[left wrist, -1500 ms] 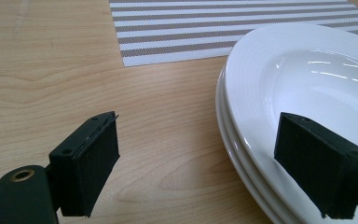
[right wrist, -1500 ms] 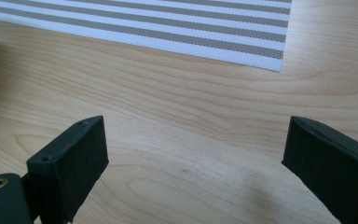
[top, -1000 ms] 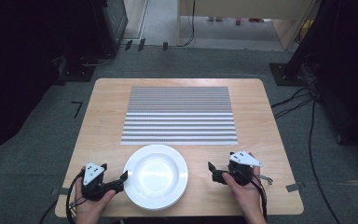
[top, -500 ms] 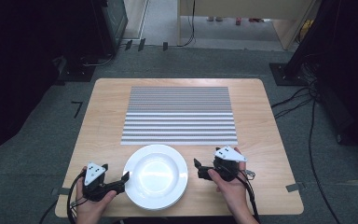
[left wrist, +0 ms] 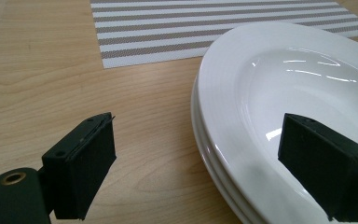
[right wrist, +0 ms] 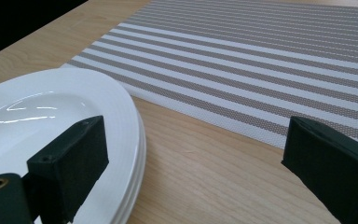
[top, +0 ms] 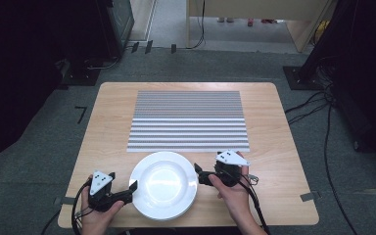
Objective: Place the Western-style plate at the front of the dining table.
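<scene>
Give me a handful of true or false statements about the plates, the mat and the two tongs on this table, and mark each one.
1. The white plates form a stack of more than one. True; the left gripper view shows several rims.
2. The stack sits on the striped placemat. False: it sits on the bare wooden table, on the person's side of the mat.
3. The left tongs are open, with one jaw over the plate rim. True.
4. The right tongs are shut on the plate. False: they are open at the stack's right edge.
5. Food lies on the top plate. False: it is bare and shiny.
</scene>
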{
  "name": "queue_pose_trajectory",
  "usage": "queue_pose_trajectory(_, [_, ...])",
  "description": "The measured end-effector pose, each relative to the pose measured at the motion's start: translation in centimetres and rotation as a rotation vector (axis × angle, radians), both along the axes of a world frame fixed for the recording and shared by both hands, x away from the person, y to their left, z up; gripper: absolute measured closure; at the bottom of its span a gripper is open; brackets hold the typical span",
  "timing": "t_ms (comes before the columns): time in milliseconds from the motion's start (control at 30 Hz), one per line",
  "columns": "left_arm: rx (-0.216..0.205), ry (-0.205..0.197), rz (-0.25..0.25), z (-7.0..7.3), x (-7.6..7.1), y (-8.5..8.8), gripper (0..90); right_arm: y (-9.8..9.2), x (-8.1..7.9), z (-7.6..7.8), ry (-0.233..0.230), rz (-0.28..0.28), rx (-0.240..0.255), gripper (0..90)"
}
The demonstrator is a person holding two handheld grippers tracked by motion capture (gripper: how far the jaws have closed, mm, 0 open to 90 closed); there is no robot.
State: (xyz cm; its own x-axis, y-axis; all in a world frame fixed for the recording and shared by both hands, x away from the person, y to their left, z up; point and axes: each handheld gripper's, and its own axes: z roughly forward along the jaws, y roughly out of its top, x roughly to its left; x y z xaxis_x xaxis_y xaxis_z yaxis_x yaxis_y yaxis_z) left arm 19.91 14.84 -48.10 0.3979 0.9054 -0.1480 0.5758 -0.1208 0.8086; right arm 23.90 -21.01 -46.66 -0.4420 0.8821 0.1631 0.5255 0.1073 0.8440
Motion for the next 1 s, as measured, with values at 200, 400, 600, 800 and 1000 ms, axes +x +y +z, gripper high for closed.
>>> queue_pose_trajectory(200, [0.006,-0.006,-0.021,0.0,-0.2,-0.7,10.9,0.3,-0.4,-0.3,0.005,-0.008,-0.004,7.9])
queue_pose_trajectory(400, [0.014,-0.001,-0.030,0.0,-0.2,-1.0,11.0,0.7,-1.0,-1.0,0.005,-0.008,-0.011,15.5])
queue_pose_trajectory(600, [0.022,0.007,-0.035,-0.1,-0.2,-1.2,13.1,1.2,-1.4,-1.4,0.011,-0.037,-0.023,25.6])
queue_pose_trajectory(800, [0.025,0.013,-0.050,-0.2,-0.3,-1.3,13.7,1.4,-1.6,-1.6,0.009,-0.032,-0.016,31.1])
queue_pose_trajectory(1000, [0.032,0.020,-0.061,-0.4,-0.2,-1.4,15.4,1.3,-1.7,-2.0,0.020,-0.024,0.000,39.5])
